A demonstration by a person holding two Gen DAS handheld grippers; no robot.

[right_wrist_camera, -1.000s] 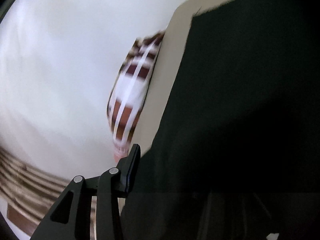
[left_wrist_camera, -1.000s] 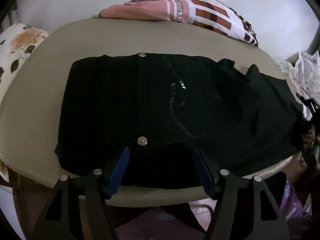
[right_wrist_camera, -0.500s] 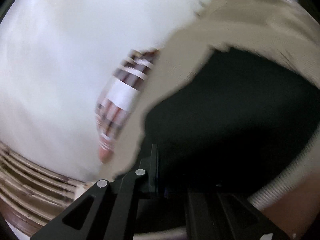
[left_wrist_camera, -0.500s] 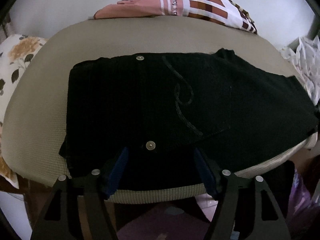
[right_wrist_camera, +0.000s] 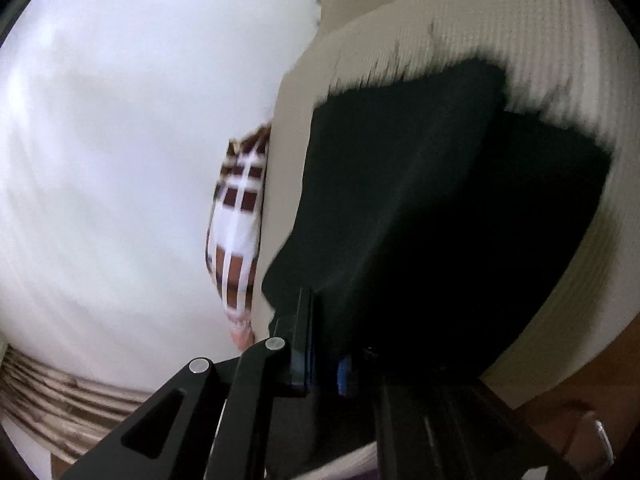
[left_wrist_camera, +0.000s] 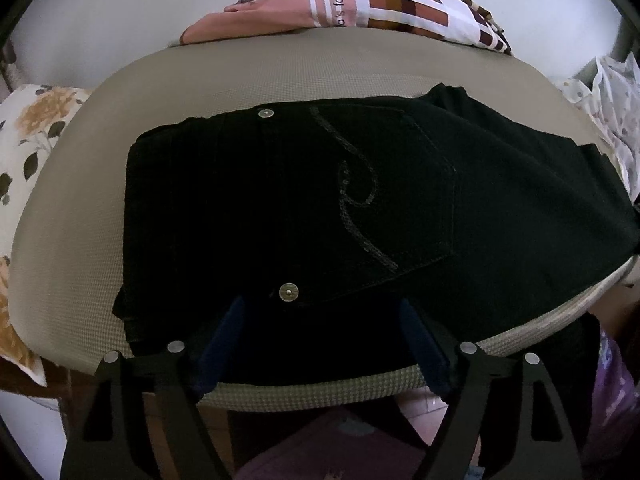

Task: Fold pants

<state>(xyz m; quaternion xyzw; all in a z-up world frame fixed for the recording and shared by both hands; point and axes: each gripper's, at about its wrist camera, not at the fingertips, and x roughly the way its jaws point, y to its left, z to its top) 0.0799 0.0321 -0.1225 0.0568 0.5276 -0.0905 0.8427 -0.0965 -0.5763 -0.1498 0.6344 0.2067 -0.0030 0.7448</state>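
Black pants lie flat across a beige padded surface, back pocket with a stitched swirl facing up. My left gripper points down over the near edge by a metal stud. Its jaws are opening, with the black cloth lying between the blue pads and the pads off it. In the right wrist view, my right gripper is shut on an edge of the pants, whose fabric spreads away over the beige surface. That view is blurred by motion.
A pink, white and brown checked cloth lies at the far edge against a white wall, also seen as the checked cloth. A floral pillow sits left, a white printed cloth right. The surface's front edge drops off near my left gripper.
The rumpled right part of the pants has been drawn out flat to the right. My right gripper swept sideways and closed on the cloth. My left jaws stand wider apart.
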